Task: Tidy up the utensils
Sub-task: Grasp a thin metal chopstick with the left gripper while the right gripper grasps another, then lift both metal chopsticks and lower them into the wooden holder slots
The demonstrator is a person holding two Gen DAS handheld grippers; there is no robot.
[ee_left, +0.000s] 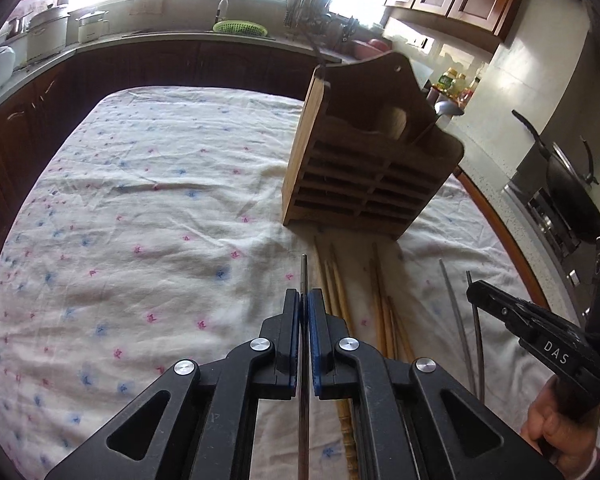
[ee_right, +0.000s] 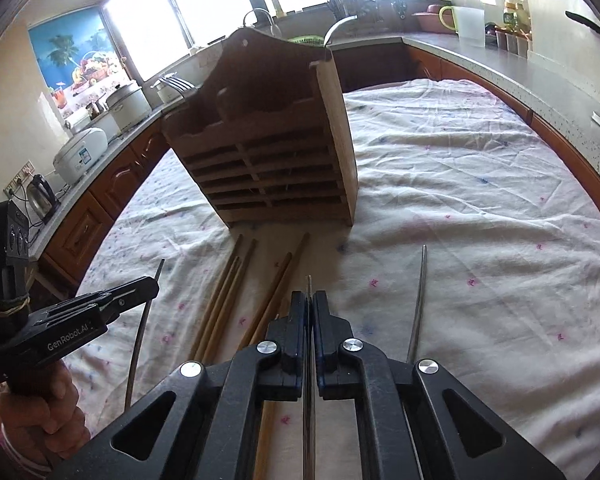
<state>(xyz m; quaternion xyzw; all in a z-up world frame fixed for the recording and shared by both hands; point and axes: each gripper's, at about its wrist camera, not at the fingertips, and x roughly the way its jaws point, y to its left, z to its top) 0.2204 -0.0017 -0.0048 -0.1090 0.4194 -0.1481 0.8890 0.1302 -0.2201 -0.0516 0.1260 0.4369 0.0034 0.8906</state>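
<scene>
A wooden utensil holder [ee_left: 364, 152] [ee_right: 268, 144] with slatted front stands on the cloth-covered table. A fork [ee_right: 178, 82] and a ladle [ee_left: 448, 109] stick out of it. Several wooden chopsticks [ee_left: 342, 296] [ee_right: 236, 292] lie in front of it. My left gripper [ee_left: 305, 296] is shut on a metal chopstick [ee_left: 304, 276] and holds it above the cloth; it shows in the right wrist view [ee_right: 152, 280]. My right gripper [ee_right: 309, 298] is shut on another metal chopstick [ee_right: 309, 286]; it shows in the left wrist view [ee_left: 474, 292]. One metal chopstick [ee_right: 418, 300] [ee_left: 454, 308] lies on the cloth.
The floral tablecloth [ee_left: 140, 220] covers the table. Kitchen counters surround it, with rice cookers [ee_right: 84, 152], a kettle [ee_right: 40, 196], a sink with a green basket [ee_left: 240, 28] and a wok on the stove [ee_left: 568, 188].
</scene>
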